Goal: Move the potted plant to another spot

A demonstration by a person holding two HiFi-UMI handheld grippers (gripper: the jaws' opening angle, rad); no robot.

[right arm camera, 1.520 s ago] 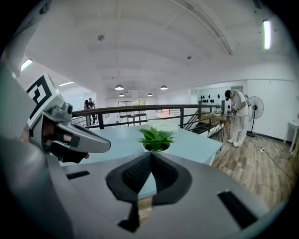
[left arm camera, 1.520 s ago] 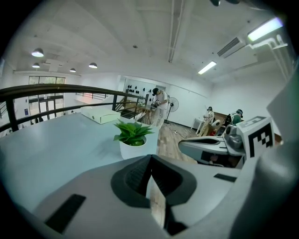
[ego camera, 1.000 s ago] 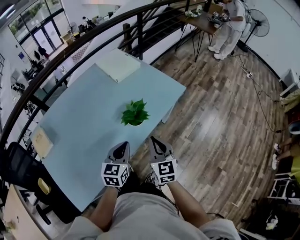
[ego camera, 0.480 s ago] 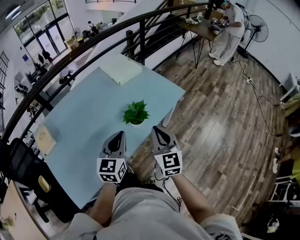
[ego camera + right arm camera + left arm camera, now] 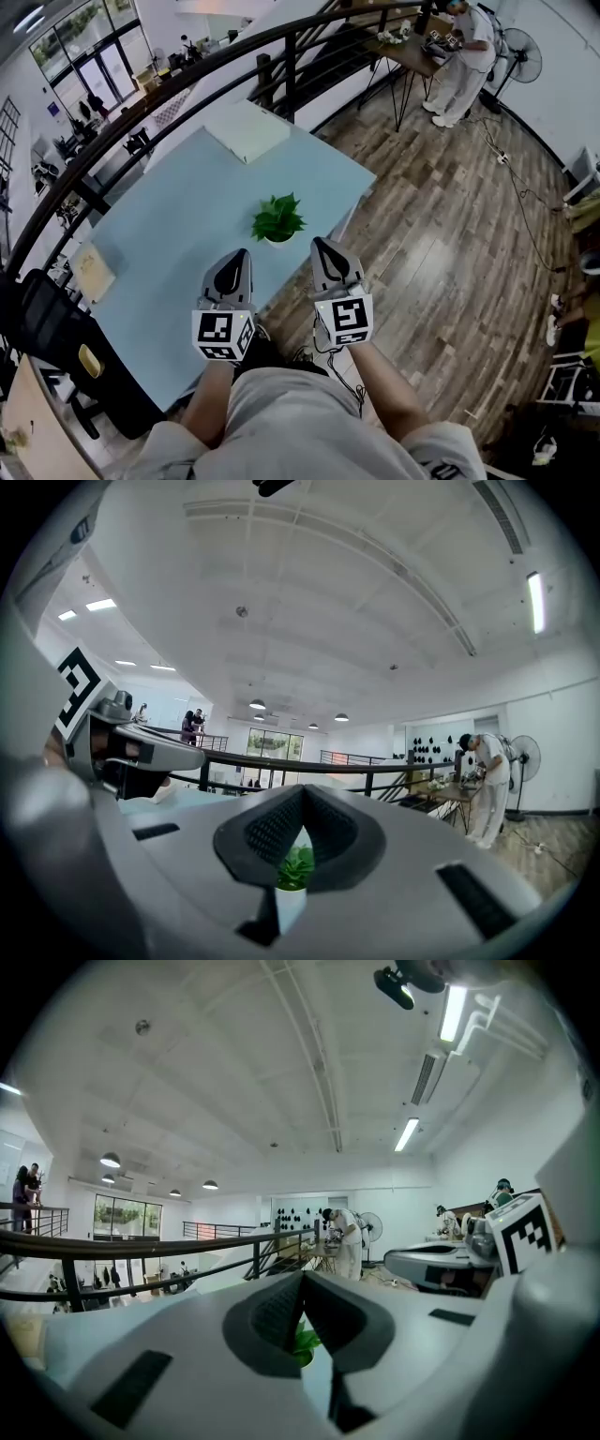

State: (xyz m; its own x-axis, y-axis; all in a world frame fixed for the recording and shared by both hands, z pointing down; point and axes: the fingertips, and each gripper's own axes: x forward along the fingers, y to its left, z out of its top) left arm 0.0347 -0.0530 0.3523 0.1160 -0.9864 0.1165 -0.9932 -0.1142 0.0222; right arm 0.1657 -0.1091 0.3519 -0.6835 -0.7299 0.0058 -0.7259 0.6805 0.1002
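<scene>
The small green leafy plant in a white pot point(image 5: 277, 223) stands on the pale blue rectangular table point(image 5: 159, 244), near its edge facing us; we hold the left gripper point(image 5: 238, 255) and the right gripper point(image 5: 321, 246) by that edge, each with jaws together on nothing, so neither carries it

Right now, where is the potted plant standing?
In the head view, the potted plant stands on the light blue table, near its right-hand edge, just beyond the tips of the left claw and the right claw, touching neither.
</scene>
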